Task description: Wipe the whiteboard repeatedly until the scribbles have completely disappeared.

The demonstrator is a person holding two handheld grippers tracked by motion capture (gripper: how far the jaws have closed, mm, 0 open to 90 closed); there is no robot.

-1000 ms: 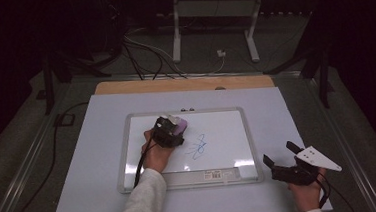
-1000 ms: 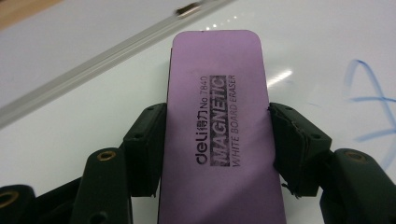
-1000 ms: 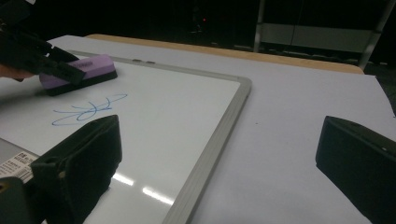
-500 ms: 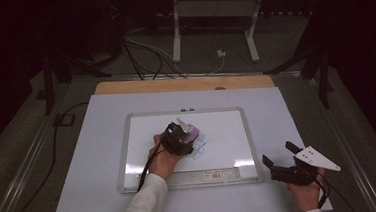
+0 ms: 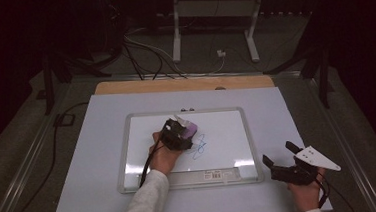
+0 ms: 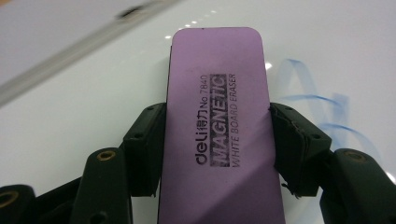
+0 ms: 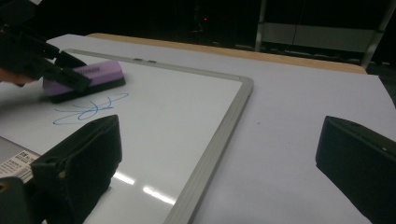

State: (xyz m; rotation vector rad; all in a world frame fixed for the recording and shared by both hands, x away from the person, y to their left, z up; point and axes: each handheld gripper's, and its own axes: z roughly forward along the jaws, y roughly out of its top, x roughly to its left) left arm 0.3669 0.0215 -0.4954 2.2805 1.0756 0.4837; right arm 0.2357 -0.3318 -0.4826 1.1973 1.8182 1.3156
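Two grippers: one in each of the person's hands, both over a white table (image 5: 99, 157).
Left gripper (image 5: 180, 132): over the middle of the whiteboard (image 5: 228, 133) in the high view, held by the left hand (image 5: 163, 155), a pale sleeve (image 5: 143, 207) behind it and a black cable trailing back along the forearm.
Left claw state: clamped on the purple eraser (image 6: 217, 126); in the left gripper view the two black jaws press against its long sides.
Eraser: lies flat on the white surface of the board, just beside the blue scribble (image 5: 199, 147); its top reads "deli No 7840 MAGNETIC WHITE BOARD ERASER".
Blue scribble: looped pen marks on the board, to the right of the eraser in the high view, close to its edge in the left gripper view.
Right gripper (image 5: 283, 162): near the table's front right corner, off the board, held by the right hand (image 5: 305, 193), with the grey three-cornered plate on top.
Right claw state: jaws spread wide with nothing between them; the right gripper view shows the board's frame and bare table in the gap.
Whiteboard: silver-framed, lying flat in the middle of the table, a barcode label on its near edge.
Surroundings: dark floor with cables and a metal stand (image 5: 209, 14) beyond the table's far, wood-coloured edge.
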